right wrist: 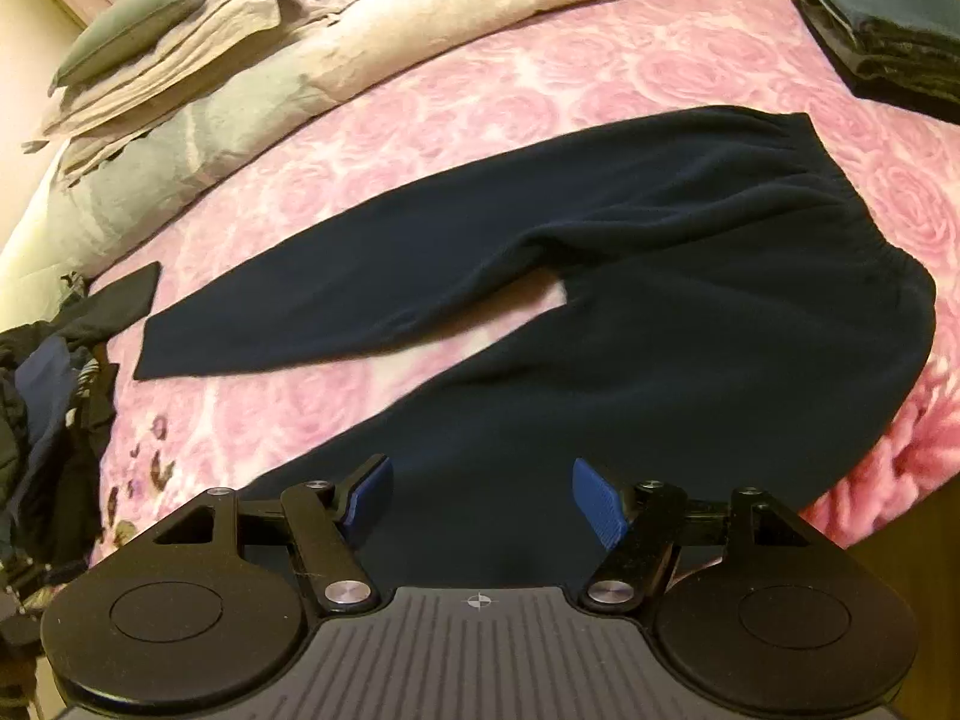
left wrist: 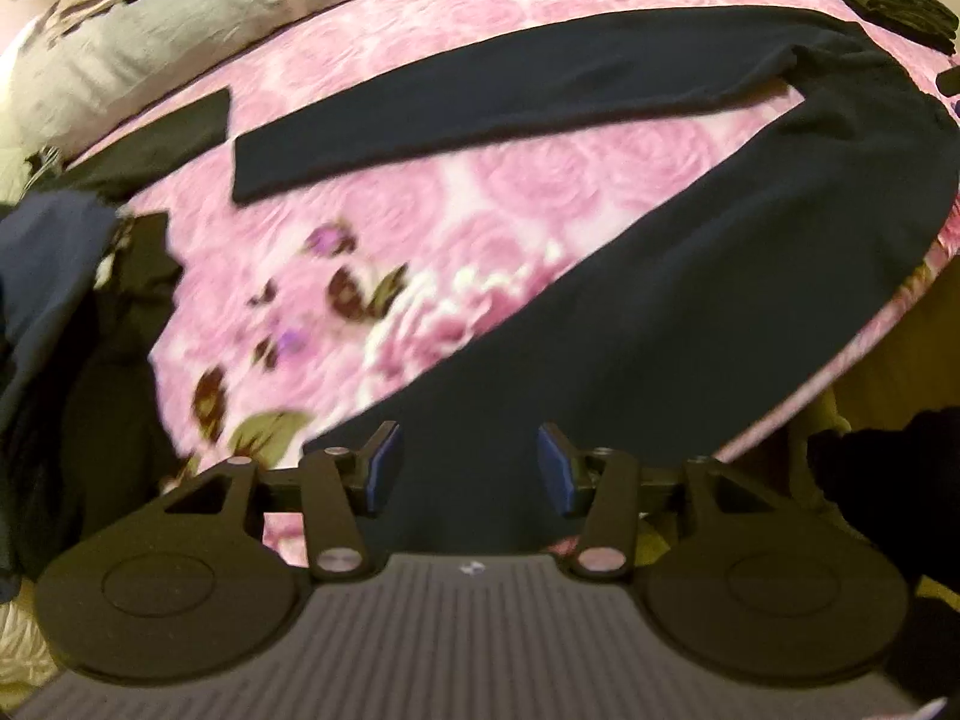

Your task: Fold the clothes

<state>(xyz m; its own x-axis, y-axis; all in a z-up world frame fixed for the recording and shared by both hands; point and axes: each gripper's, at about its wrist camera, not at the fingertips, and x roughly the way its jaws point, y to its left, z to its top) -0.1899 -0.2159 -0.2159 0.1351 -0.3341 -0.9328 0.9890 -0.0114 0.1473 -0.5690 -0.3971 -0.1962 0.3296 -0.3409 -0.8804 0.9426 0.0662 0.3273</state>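
Left wrist view motion-blurred; pink rose-print bedspread point(left wrist: 480, 192) smeared. Dark navy fleece trousers point(left wrist: 750, 252) near leg end hidden behind the gripper body. Folded dark clothes stack point(right wrist: 894, 30) and crumpled dark clothes pile point(right wrist: 48, 408) cut off by the frame edge.

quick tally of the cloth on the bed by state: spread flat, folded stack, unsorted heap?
Spread flat: 1, dark trousers
Folded stack: 1, dark folded clothes
Unsorted heap: 1, dark clothes pile, pieces inside cannot be counted
Total: 3

Trousers point(right wrist: 600, 300) lie on bedspread point(right wrist: 660, 72), folded stack point(right wrist: 888, 36) behind.
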